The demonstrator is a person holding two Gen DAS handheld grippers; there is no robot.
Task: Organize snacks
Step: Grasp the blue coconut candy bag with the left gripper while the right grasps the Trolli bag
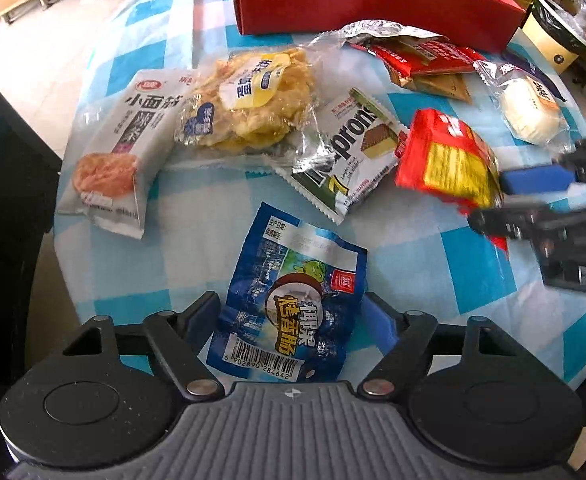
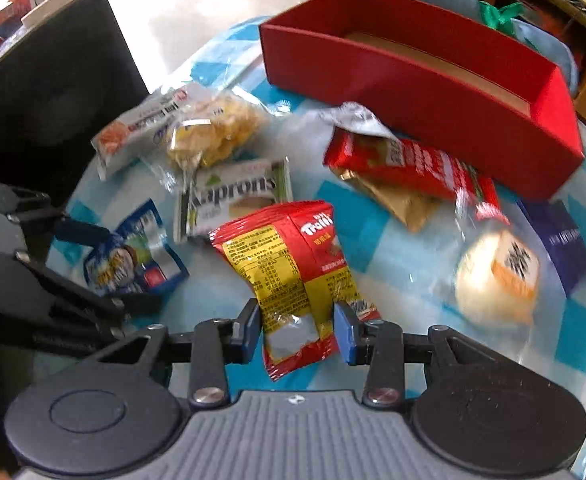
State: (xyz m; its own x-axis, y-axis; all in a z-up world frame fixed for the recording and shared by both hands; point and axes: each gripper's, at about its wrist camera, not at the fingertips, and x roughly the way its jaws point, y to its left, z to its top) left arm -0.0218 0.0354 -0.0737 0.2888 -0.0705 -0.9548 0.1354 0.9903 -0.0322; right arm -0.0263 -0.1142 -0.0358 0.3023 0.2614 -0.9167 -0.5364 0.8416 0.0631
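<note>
My right gripper [image 2: 297,330] is clamped on the red Trolli packet [image 2: 293,264], held up between its pads. My left gripper [image 1: 293,320] stands spread around the blue sausage packet [image 1: 293,300], not pinching. The red box [image 2: 433,92] sits well beyond both.

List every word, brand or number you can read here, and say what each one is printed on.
"Trolli": red gummy packet between the right gripper's pads.
"Kaprons": white-green wafer packet.
"6 902890 284642": barcode on the blue sausage packet between the left gripper's open fingers.
"小面筋": white packet.
Fine print and the remaining wrappers' labels: too small or blurred.
</note>
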